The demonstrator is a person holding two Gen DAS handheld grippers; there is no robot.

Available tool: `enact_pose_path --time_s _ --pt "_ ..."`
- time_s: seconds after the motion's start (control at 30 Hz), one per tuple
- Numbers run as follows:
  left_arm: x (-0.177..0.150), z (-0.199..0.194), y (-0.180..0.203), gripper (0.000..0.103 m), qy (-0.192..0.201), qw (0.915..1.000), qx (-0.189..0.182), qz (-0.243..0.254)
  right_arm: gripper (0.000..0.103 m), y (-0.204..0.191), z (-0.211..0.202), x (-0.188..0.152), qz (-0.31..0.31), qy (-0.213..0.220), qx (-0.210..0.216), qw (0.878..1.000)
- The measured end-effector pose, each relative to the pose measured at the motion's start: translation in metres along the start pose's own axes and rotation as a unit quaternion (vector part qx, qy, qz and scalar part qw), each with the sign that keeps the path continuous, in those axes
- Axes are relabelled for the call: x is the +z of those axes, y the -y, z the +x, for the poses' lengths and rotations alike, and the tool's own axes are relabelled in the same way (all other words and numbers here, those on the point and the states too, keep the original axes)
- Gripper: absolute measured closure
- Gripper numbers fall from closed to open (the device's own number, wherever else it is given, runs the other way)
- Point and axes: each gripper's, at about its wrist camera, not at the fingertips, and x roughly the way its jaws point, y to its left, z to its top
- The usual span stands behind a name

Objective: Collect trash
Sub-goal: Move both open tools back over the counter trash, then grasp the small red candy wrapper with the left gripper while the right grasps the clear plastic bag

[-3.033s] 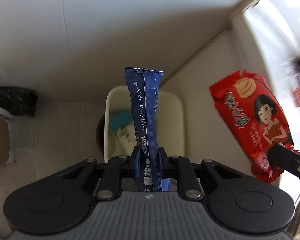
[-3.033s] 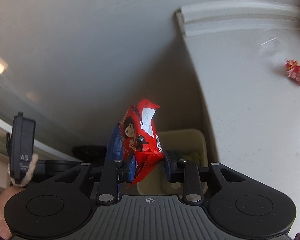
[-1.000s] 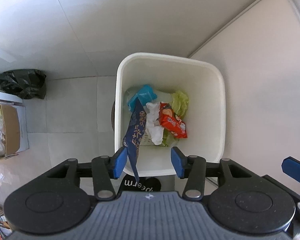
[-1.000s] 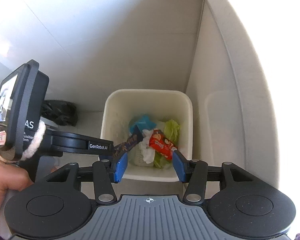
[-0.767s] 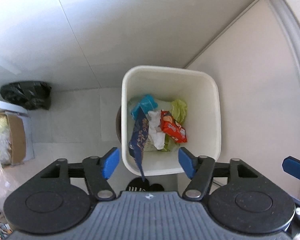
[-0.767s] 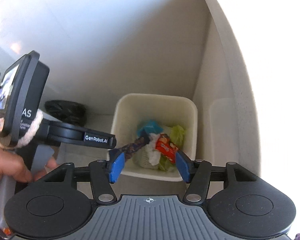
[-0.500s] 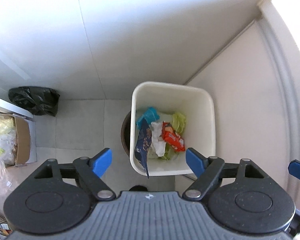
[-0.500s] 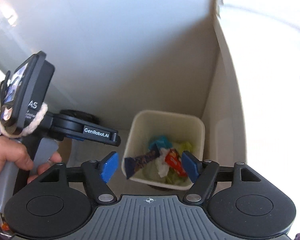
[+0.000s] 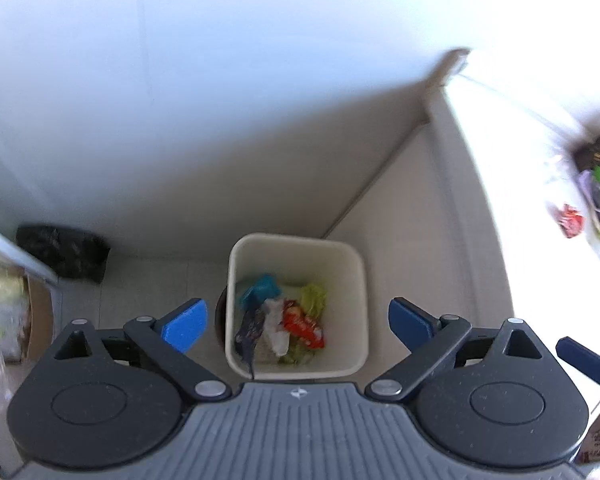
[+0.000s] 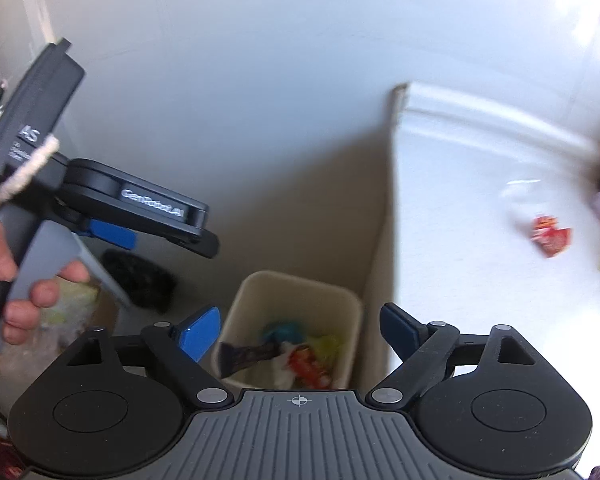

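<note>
A cream trash bin [image 9: 358,280] stands on the floor beside the white counter; it also shows in the right wrist view [image 10: 260,292]. Inside lie the blue wrapper [image 9: 247,334], leaning on the near left rim, the red snack packet [image 9: 302,326], white paper and green and teal scraps. My left gripper [image 9: 298,320] is open and empty, high above the bin. My right gripper [image 10: 300,330] is open and empty, also above the bin. A small red wrapper [image 10: 550,236] lies on the counter top; it also shows, blurred, in the left wrist view [image 9: 571,220].
A black bag [image 9: 62,252] lies on the floor by the wall, left of the bin. A cardboard box [image 9: 36,316] sits at the far left. More blurred litter [image 9: 598,172] lies on the counter at the right. The left gripper's body [image 10: 140,208] shows in the right wrist view.
Both grippers opened and dropped the blue wrapper and the red packet into the bin. Both have since risen away from it and opened wider; the counter top has come into view.
</note>
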Motion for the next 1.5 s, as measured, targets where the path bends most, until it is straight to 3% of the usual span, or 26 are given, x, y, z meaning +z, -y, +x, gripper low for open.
enact_pose_path --time_s 0.2,0.43,0.73,0.97,1.33,1.5 --pt "0.007 -0.008 0.034 0.002 0.020 0.9987 -0.027 0.038 0.009 0.039 -0.027 -0.009 0.026 0.035 -0.053 0.998" --pt "0.014 -0.002 0.083 0.002 0.028 0.9939 -0.045 0.096 0.009 0.100 -0.034 -0.021 0.035 0.029 -0.101 0.994" --pt "0.016 0.028 0.159 0.002 0.039 0.9794 -0.072 0.184 0.009 0.176 -0.046 -0.033 0.083 0.041 -0.159 0.983" --pt "0.016 0.046 0.210 0.002 0.070 0.9678 -0.097 0.222 0.009 0.245 -0.043 -0.034 0.181 0.059 -0.202 0.961" --pt "0.026 0.066 0.253 0.006 0.102 0.9583 -0.111 0.243 0.008 0.314 -0.030 -0.029 0.297 0.081 -0.204 0.929" --pt "0.027 0.077 0.267 0.014 0.115 0.9551 -0.112 0.249 0.008 0.337 -0.019 -0.027 0.348 0.092 -0.195 0.912"
